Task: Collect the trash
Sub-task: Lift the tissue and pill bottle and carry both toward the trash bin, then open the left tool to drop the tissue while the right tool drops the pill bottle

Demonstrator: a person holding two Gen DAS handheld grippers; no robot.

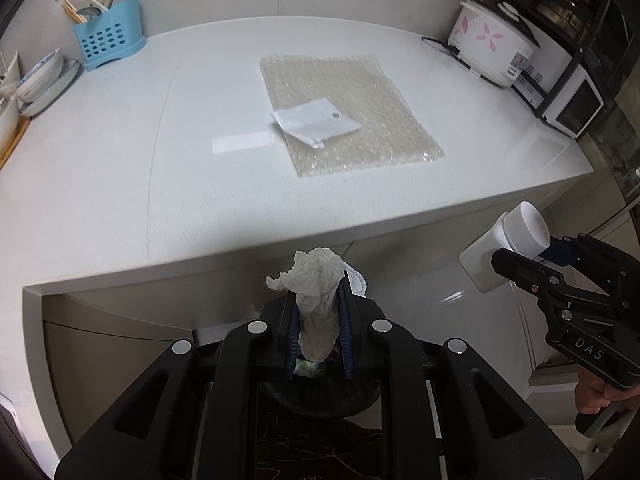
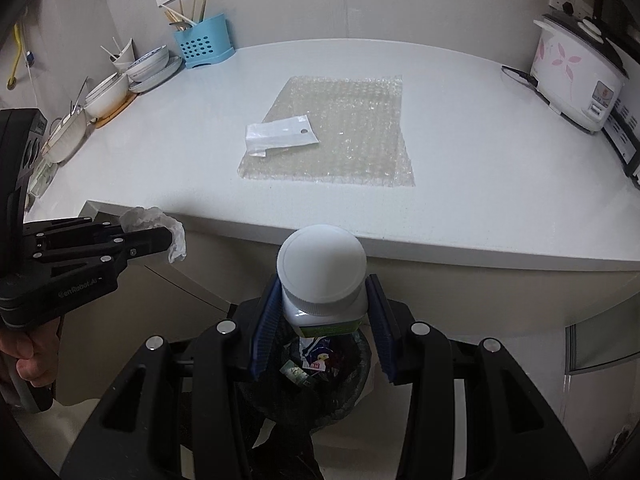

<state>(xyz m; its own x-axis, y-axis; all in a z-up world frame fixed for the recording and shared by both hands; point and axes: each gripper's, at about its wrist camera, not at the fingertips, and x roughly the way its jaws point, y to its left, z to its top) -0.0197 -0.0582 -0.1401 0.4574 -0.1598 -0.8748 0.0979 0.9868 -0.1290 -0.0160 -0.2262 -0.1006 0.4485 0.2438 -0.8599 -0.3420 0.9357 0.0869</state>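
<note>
Below my left gripper (image 1: 318, 300) and just in front of the counter edge, I note a dark trash bin (image 2: 312, 384) with wrappers inside. That gripper's jaws are clamped on a crumpled white tissue (image 1: 316, 280), which sticks out past the fingertips and hangs over the bin. To its right, my right gripper (image 2: 324, 312) is clamped on a white plastic bottle (image 2: 322, 276) with a wide white cap, the blue pads (image 2: 266, 320) pressing its two sides; the cap faces away from the gripper, toward the counter. The bottle also sits above the bin opening. A hand (image 2: 28, 356) shows on the left gripper's handle in the right wrist view.

Ahead of both grippers, on the white counter (image 1: 120, 160), I record a sheet of bubble wrap (image 2: 340, 132) lying flat, well apart from either tool. A small white packet (image 2: 280, 136) rests on its near left corner, partly overhanging onto the counter. Farther off to the left stand bowls (image 2: 148, 64) and a blue utensil holder (image 2: 202, 42); far right, a rice cooker (image 2: 576, 76).
</note>
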